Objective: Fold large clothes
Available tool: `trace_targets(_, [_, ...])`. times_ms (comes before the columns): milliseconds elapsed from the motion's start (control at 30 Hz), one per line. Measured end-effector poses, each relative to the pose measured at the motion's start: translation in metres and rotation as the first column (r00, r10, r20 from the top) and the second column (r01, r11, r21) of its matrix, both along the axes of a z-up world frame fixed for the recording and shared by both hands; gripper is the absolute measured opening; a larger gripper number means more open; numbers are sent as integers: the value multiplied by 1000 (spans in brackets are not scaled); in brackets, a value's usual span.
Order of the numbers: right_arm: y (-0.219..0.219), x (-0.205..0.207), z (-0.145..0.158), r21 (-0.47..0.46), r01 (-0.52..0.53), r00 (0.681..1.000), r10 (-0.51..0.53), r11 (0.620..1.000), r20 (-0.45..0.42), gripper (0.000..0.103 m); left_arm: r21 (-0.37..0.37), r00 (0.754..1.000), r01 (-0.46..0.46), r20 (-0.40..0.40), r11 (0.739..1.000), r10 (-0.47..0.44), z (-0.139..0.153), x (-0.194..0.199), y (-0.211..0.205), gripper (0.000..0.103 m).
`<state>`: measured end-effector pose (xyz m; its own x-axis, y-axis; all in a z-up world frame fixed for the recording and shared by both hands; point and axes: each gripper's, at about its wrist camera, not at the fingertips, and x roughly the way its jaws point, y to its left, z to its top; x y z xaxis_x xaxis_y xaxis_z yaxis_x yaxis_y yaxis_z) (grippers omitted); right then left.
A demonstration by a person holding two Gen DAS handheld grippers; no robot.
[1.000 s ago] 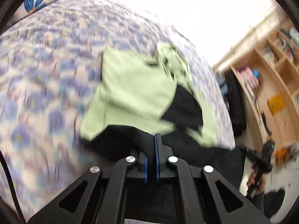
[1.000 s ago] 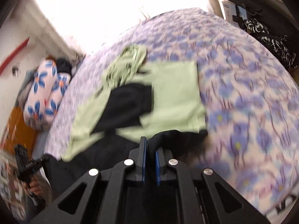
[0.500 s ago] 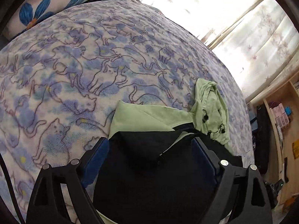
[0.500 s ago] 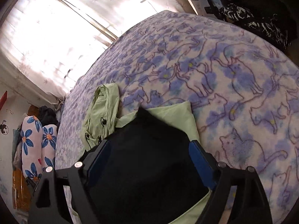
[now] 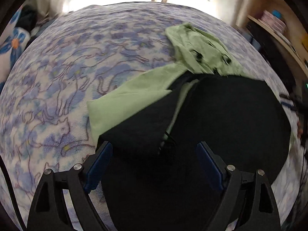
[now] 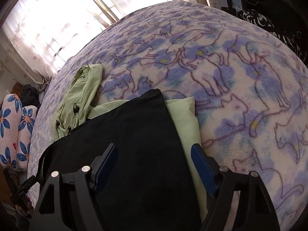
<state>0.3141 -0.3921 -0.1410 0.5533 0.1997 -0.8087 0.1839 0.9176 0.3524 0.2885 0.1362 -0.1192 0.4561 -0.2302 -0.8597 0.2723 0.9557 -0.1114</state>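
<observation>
A light green hooded garment lies on the bed, its hood (image 5: 198,52) (image 6: 80,100) towards the window. A large black part (image 5: 221,119) (image 6: 134,144) of it is folded over the green body, with green edges (image 5: 125,104) (image 6: 184,115) showing beside it. My left gripper (image 5: 154,154) hovers open just above the black fabric, nothing between its blue pads (image 5: 100,159). My right gripper (image 6: 154,154) is also open over the black fabric near its right edge, its pads (image 6: 200,163) touching nothing that I can see.
The bed is covered by a fleece blanket (image 5: 67,77) (image 6: 240,77) with blue and purple cats. Flowered pillows (image 6: 13,127) (image 5: 13,44) lie at one side. Wooden shelves (image 5: 279,28) stand beyond the bed, and a bright curtained window (image 6: 48,19) lies behind it.
Both grippers were shut on the black fabric a second ago, then opened and let it go. The black part now lies flat over the green body, and the left view has swung round.
</observation>
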Motion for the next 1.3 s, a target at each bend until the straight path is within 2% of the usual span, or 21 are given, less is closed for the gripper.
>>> trace_targets(33, [0, 2, -2, -10, -10, 1000, 10, 1000, -4, 78, 50, 998, 66, 14, 997, -67, -2, -9, -6, 88])
trace_targets(100, [0, 4, -5, -25, -24, 1000, 24, 999, 0, 78, 151, 989, 137, 37, 979, -144, -8, -22, -13, 88])
trace_targets(167, [1, 5, -8, -29, -35, 999, 35, 999, 8, 78, 278, 982, 155, 65, 948, -180, -18, -29, -18, 88])
trace_targets(233, [1, 7, -9, -26, -34, 999, 34, 999, 16, 78, 396, 980, 118, 102, 911, -171, -29, -25, -20, 87])
trace_targets(300, [2, 10, -10, -23, -32, 999, 32, 999, 26, 78, 447, 976, 64, 156, 892, -149, -32, -15, -21, 87])
trace_targets(400, [4, 18, -11, -39, -31, 999, 32, 999, 27, 78, 462, 973, 8, 202, 887, -114, -31, 7, -23, 87])
trace_targets(500, [5, 27, -11, -59, -34, 999, 36, 998, 28, 78, 420, 978, 1, 187, 907, -88, -32, 30, -21, 84])
trace_targets(533, [5, 30, -12, -64, -33, 999, 35, 997, 27, 74, 388, 982, 5, 170, 921, -77, -33, 37, -19, 77])
trace_targets(600, [3, 38, -13, -60, -37, 999, 38, 998, 23, 66, 309, 990, 12, 132, 951, -56, -32, 51, -15, 58])
trace_targets(633, [3, 42, -15, -54, -38, 999, 39, 998, 15, 60, 250, 994, 11, 105, 968, -39, -32, 57, -11, 42])
trace_targets(700, [4, 48, -19, -52, -49, 999, 50, 997, 5, 55, 161, 997, -27, 72, 987, 16, -32, 68, -2, 41])
trace_targets(800, [11, 54, -24, -70, -68, 998, 69, 995, -1, 43, 68, 996, -70, 53, 995, 66, -30, 73, 12, 35])
trace_targets(867, [17, 55, -25, -111, -83, 997, 83, 990, -2, 15, 31, 994, -100, 54, 995, 98, -29, 72, 20, 23])
trace_targets(967, [22, 49, -19, -162, -76, 996, 82, 984, 34, 6, -16, 989, -144, 44, 989, 144, -26, 74, 28, 20])
trace_targets(1133, [11, 20, 15, -146, 53, 984, -26, 988, 179, 3, -45, 988, -139, 61, 989, 142, -13, 79, 21, 19])
trace_targets(1200, [7, 15, 24, -174, 104, 974, -66, 979, 215, 3, -55, 988, -144, 50, 988, 147, -11, 86, 17, 19])
trace_targets(1233, [6, 17, 24, -192, 125, 973, -82, 973, 217, 3, -42, 987, -154, 37, 987, 156, -14, 93, 16, 19])
trace_targets(1300, [4, 31, 14, -215, 139, 981, -104, 967, 166, 3, -24, 983, -184, -1, 983, 184, -24, 103, 15, 21])
